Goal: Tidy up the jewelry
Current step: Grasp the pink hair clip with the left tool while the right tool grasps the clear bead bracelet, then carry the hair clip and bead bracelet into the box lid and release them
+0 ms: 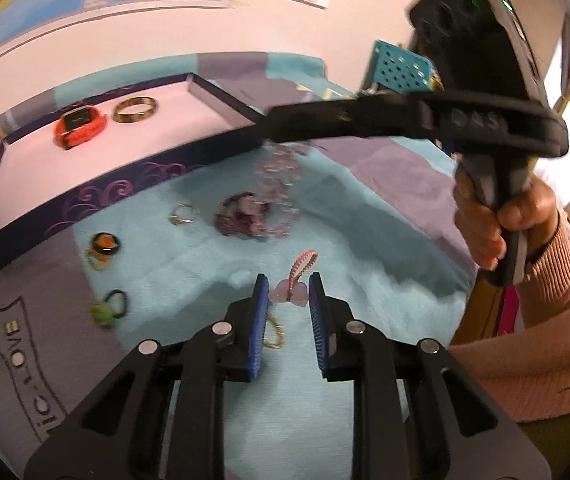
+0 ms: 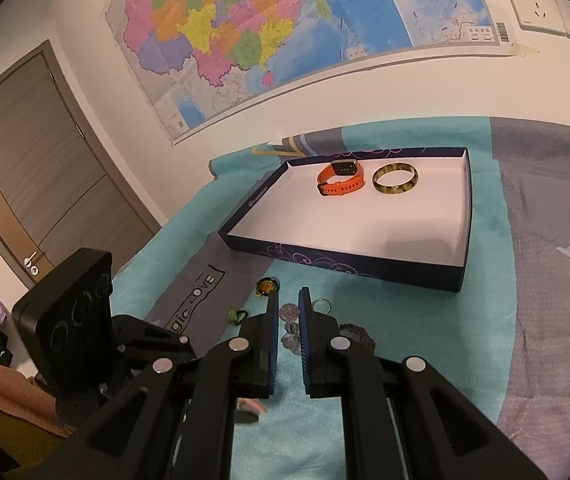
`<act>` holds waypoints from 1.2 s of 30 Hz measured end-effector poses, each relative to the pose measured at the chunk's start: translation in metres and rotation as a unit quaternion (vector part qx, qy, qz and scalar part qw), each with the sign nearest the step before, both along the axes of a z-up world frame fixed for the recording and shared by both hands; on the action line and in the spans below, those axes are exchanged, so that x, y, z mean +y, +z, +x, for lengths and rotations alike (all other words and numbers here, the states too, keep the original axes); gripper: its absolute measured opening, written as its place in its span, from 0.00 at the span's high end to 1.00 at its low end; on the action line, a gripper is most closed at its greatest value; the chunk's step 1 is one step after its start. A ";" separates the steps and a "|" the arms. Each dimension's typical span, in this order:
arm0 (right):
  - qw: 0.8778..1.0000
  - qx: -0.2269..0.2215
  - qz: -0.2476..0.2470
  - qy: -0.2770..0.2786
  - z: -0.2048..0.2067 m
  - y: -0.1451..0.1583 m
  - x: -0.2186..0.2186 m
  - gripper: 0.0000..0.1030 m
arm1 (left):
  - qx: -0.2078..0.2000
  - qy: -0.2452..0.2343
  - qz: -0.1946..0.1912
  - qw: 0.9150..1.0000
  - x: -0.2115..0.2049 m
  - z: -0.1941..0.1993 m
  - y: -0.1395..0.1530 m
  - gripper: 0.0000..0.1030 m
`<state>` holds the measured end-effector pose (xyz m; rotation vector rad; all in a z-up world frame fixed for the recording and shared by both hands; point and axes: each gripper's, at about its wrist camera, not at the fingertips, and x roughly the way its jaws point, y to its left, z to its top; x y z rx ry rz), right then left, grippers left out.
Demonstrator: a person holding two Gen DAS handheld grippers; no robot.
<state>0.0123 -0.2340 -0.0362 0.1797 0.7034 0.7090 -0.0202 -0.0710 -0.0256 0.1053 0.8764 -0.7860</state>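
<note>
The left tongs [image 1: 287,286] tilt downward, jaws partly apart with a gap between the blue pads. The right tongs [image 2: 288,312] – gripped by a hand [image 1: 501,220] (pink sleeve) – pinch clear beads [image 2: 289,326].

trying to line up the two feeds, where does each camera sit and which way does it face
Left wrist: sits on the left gripper, angled down at the bedspread; its blue pads flank a pink charm without pressing it. The person's hand, pink sleeve and the right device cross the top right.
Right wrist: sits on the right gripper, facing the wall map over the box, shut on a clear bead strand. The left device shows at lower left.
Shared: box, orange watch, amber bangle, loose jewelry.
</note>
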 end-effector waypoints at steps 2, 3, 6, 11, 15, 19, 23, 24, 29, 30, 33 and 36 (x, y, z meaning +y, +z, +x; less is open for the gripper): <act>1.000 -0.002 0.000 0.000 0.000 0.001 -0.001 0.92 | -0.001 0.013 -0.002 1.000 0.007 0.004 0.001 0.80; 1.000 -0.001 -0.001 -0.002 0.000 0.001 -0.001 0.92 | -0.002 0.020 -0.001 1.000 0.010 0.006 0.002 0.80; 1.000 0.006 -0.004 -0.001 0.002 -0.001 -0.001 0.92 | 0.003 0.041 0.000 0.999 0.018 0.014 0.001 0.80; 0.999 0.028 -0.031 -0.015 0.005 -0.016 -0.006 0.91 | 0.010 0.069 0.019 0.997 0.028 0.026 -0.008 0.80; 0.997 0.048 -0.049 -0.028 0.007 -0.031 -0.013 0.90 | 0.021 0.082 0.026 0.996 0.034 0.034 -0.016 0.80; 0.995 0.056 -0.074 -0.037 0.006 -0.040 -0.018 0.78 | 0.019 0.080 0.026 0.996 0.034 0.033 -0.018 0.80; 0.994 0.053 -0.092 -0.028 0.003 -0.044 -0.012 0.50 | 0.019 0.080 0.026 0.996 0.034 0.033 -0.018 0.80; 0.993 0.053 -0.101 -0.025 0.003 -0.046 -0.009 0.50 | 0.019 0.080 0.026 0.996 0.034 0.033 -0.018 0.80; 0.988 0.045 -0.144 -0.018 0.002 -0.055 0.006 0.49 | 0.019 0.080 0.027 0.996 0.033 0.032 -0.019 0.80; 0.988 0.042 -0.150 -0.020 0.001 -0.055 0.007 0.51 | 0.020 0.080 0.027 0.996 0.033 0.033 -0.019 0.80; 0.984 0.028 -0.175 -0.025 -0.001 -0.056 0.011 0.62 | 0.019 0.080 0.028 0.996 0.033 0.033 -0.019 0.80; 0.983 0.025 -0.179 -0.023 -0.001 -0.055 0.012 0.72 | 0.019 0.081 0.030 0.996 0.031 0.033 -0.019 0.80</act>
